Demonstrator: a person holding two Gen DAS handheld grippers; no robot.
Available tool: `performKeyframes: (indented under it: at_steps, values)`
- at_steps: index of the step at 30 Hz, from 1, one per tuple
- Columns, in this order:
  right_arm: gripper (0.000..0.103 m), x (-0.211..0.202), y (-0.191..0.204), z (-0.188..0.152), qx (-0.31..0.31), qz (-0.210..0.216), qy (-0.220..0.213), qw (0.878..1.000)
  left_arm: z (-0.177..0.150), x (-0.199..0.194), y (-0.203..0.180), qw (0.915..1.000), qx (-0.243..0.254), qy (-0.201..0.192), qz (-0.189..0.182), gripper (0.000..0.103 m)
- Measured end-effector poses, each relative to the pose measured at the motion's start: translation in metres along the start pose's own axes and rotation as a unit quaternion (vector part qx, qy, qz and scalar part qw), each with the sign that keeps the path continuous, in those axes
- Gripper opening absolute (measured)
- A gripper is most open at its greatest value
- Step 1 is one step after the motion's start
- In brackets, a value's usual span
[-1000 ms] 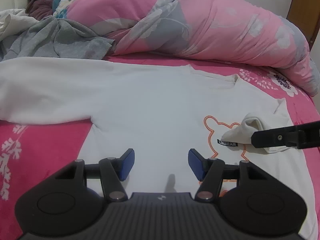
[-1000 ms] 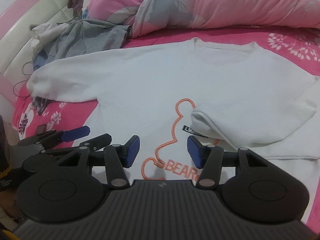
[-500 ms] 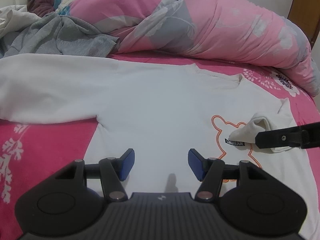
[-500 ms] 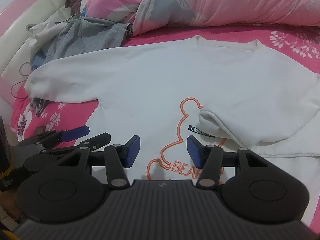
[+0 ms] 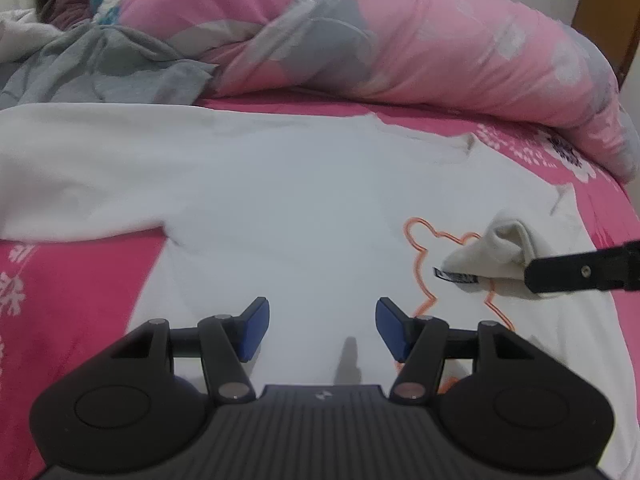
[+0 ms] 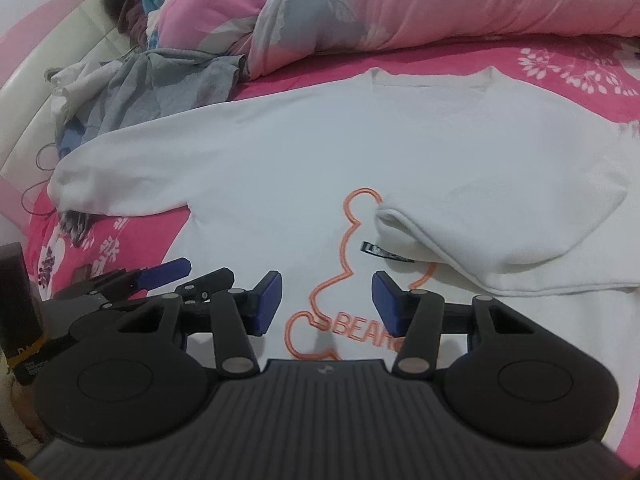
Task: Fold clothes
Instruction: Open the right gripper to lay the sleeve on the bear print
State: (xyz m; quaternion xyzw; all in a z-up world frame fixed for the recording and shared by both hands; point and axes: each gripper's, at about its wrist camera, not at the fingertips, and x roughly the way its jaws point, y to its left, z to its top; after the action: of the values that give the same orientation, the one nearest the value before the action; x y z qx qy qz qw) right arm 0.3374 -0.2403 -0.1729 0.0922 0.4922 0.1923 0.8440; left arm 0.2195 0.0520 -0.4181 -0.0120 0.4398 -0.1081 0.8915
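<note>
Both grippers, left and right, I am holding half open and empty, hovering over the white sweatshirt; its folded sleeve is lying just ahead of the right one.

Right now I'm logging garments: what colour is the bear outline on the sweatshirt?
Orange bear outline on the white sweatshirt; clearest in the right wrist view.

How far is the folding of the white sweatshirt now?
Done: the white sweatshirt lies flat on the pink bed sheet, and one sleeve is folded across the chest. In hand: nothing; the left gripper and right gripper are open above the cloth, the right one's jaws having just closed a little. Left: the other sleeve, which lies spread out, and the body folds.
</note>
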Motion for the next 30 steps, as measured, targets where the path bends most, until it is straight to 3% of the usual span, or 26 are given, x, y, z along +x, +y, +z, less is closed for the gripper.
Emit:
performKeyframes:
  at_steps: [13,16,23,30]
  values:
    - [0.032,-0.014,-0.057,-0.005,0.033,0.039,0.007,0.999,0.005,0.002,-0.055,0.9997,0.021,0.013,0.002,0.055]
    - [0.031,-0.021,-0.072,-0.010,0.042,0.037,0.006,0.998,0.005,0.008,-0.067,0.9994,0.027,0.020,-0.012,0.050]
    - [0.030,-0.034,-0.112,-0.021,0.083,0.029,0.004,0.996,0.014,0.027,-0.095,0.9982,0.054,0.018,-0.020,0.048]
    - [0.030,-0.038,-0.129,-0.013,0.069,0.018,-0.002,0.997,0.022,0.046,-0.113,0.9977,0.047,0.029,-0.038,0.048]
